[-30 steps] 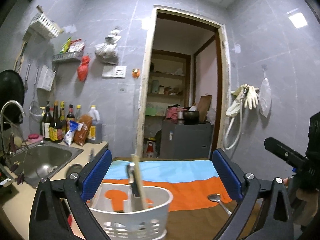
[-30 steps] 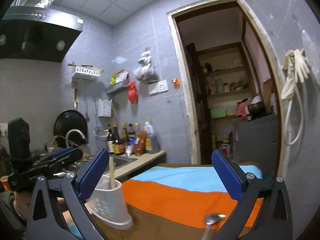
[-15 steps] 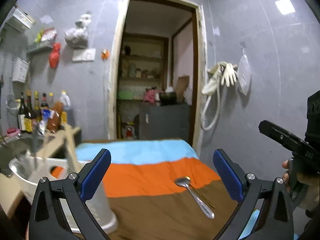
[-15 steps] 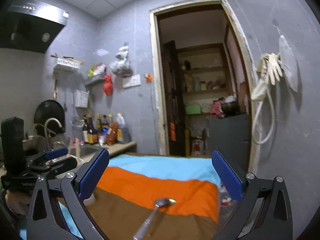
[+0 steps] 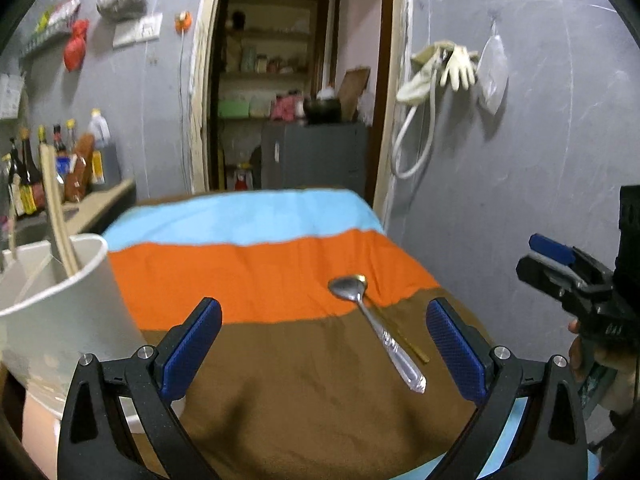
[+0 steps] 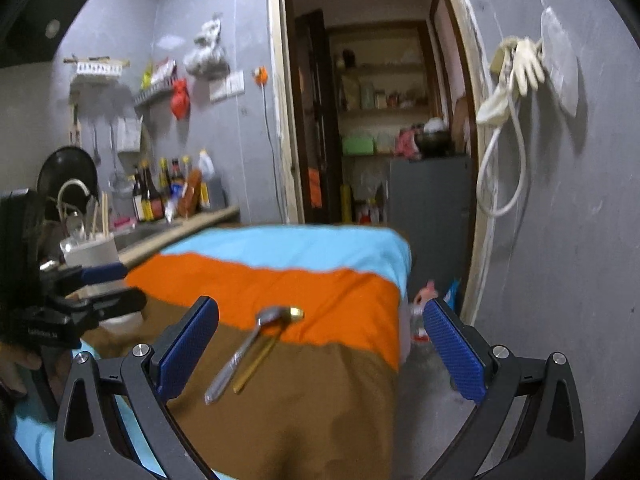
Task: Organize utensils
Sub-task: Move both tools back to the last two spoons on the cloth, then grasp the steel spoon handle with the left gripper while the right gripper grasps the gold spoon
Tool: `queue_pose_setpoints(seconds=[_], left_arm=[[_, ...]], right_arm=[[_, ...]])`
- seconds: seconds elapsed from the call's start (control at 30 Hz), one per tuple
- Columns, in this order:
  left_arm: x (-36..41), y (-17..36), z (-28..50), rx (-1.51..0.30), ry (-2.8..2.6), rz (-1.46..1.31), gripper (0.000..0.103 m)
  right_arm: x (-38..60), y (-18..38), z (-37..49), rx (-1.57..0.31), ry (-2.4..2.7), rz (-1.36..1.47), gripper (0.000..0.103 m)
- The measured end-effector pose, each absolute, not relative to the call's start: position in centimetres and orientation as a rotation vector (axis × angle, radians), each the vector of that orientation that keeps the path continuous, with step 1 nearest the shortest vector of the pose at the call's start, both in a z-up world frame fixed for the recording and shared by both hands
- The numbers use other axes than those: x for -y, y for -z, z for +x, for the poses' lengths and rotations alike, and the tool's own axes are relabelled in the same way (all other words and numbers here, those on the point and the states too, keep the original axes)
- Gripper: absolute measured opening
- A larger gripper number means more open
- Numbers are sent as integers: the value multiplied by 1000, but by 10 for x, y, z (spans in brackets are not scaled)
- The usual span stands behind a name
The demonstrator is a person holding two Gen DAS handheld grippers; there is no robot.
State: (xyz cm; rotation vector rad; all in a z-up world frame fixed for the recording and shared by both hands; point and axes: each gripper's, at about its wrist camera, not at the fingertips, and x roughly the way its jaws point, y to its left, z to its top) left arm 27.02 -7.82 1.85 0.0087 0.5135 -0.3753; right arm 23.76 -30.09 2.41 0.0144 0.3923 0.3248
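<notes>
Left wrist view: the left claw [image 5: 324,344] hangs spread and empty above the brown band of the striped cloth [image 5: 256,272] on the bench. A silver spoon [image 5: 374,326] lies just right of centre, a gold utensil [image 5: 412,346] beside it. At far left stands the white holder [image 5: 60,312] with chopsticks [image 5: 56,208]. The right claw [image 6: 320,352], likewise spread, hovers near the spoon.

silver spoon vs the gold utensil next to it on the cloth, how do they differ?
Colour: the silver spoon is steel grey; the gold utensil is brass yellow.
Width: the spoon's handle is thicker, the gold one thin.
Visibility: the spoon's bowl shows fully; the gold one's head is mostly hidden behind it, so its type is unclear.
Shared: both lie flat, side by side, across the orange and brown stripes of the cloth, ungripped.
</notes>
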Motion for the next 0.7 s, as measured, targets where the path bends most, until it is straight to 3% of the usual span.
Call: queue_pose_setpoints(seconds=[0.13, 0.3, 0.37, 0.43, 0.53, 0.7], left_arm=[[78, -7, 283, -608, 406, -18, 100], [76, 1, 303, -710, 460, -68, 96], [76, 5, 312, -757, 488, -93, 87], [77, 7, 319, -797, 509, -113, 70], [75, 14, 332, -864, 541, -156, 58], [68, 21, 348, -927, 580, -232, 50]], right_arm=[[298, -11, 246, -488, -340, 18, 102], [287, 4, 257, -611, -393, -1, 80], [282, 10, 262, -654, -413, -17, 70], [275, 15, 266, -698, -432, -31, 67], [266, 21, 270, -740, -451, -56, 61], [253, 27, 276, -795, -464, -116, 57]])
